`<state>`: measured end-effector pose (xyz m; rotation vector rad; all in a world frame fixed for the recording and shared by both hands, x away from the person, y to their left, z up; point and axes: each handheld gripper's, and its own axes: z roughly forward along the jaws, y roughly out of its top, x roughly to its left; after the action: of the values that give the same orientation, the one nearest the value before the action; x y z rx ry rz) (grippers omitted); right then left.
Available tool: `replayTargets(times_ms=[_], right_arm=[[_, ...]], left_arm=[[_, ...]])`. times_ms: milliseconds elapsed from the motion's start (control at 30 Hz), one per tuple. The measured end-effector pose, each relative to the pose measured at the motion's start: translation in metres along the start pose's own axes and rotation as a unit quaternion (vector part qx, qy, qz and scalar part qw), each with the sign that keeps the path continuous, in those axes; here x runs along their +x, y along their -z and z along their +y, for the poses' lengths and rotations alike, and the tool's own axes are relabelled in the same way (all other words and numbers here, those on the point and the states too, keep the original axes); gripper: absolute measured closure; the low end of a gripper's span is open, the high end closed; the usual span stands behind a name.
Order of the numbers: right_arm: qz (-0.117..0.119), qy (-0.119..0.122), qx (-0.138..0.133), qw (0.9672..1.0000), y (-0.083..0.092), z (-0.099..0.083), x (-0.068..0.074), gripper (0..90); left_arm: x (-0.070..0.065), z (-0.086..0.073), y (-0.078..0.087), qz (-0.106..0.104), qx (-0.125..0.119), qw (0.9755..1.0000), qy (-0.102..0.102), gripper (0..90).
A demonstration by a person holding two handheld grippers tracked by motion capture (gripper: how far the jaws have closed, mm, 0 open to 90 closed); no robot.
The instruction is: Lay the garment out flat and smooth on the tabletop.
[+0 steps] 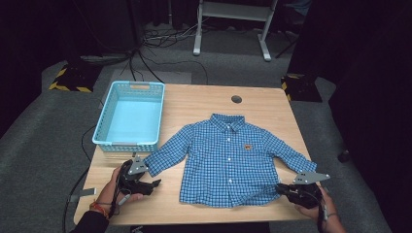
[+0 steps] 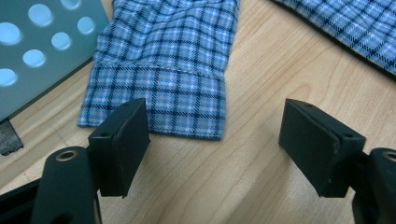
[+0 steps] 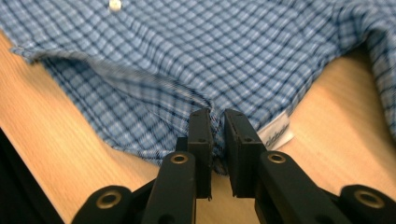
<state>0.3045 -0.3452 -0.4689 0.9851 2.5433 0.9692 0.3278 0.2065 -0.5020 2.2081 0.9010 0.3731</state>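
A small blue checked shirt [image 1: 228,160] lies flat and face up on the wooden table [image 1: 194,99], sleeves spread. My left gripper [image 1: 154,184] rests just in front of the left sleeve's cuff [image 2: 159,98]. In the left gripper view its jaws stand wide open [image 2: 215,140], one pad at the cuff's edge, with bare wood between them. My right gripper [image 1: 279,188] is at the shirt's lower right hem. In the right gripper view its jaws [image 3: 217,126] are nearly together, with a puckered fold of the shirt's hem [image 3: 187,46] pinched between them, beside a white label [image 3: 275,133].
A light blue plastic basket [image 1: 128,143] stands at the table's left, close behind the left sleeve; its perforated wall [image 2: 37,56] shows in the left gripper view. A round cable hole [image 1: 236,99] sits near the far edge. Cables and a stand's legs lie on the floor beyond.
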Motion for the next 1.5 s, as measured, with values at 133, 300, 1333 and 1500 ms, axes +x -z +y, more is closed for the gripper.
replayTargets(times_ms=[133, 300, 1333, 1500], right_arm=[[0.004, -0.003, 0.001, 1.0, 0.001, -0.008, 0.002, 80.7], [0.008, -0.012, 0.006, 0.9999, 0.001, -0.018, 0.001, 79.5], [-0.071, -0.046, -0.044, 0.9954, 0.021, -0.038, -0.025, 31.3], [-0.082, -0.074, -0.035, 0.9932, 0.002, -0.039, -0.044, 27.1]], left_arm=[[0.0, 0.0, 0.0, 0.0, 0.0, 1.0, 0.001, 24.2], [0.0, 0.0, 0.0, 0.001, 0.0, 1.0, 0.001, 24.2], [0.0, 0.0, -0.001, 0.001, 0.0, 1.0, 0.004, 24.1], [0.0, 0.0, -0.001, 0.002, -0.001, 1.0, 0.004, 24.2]])
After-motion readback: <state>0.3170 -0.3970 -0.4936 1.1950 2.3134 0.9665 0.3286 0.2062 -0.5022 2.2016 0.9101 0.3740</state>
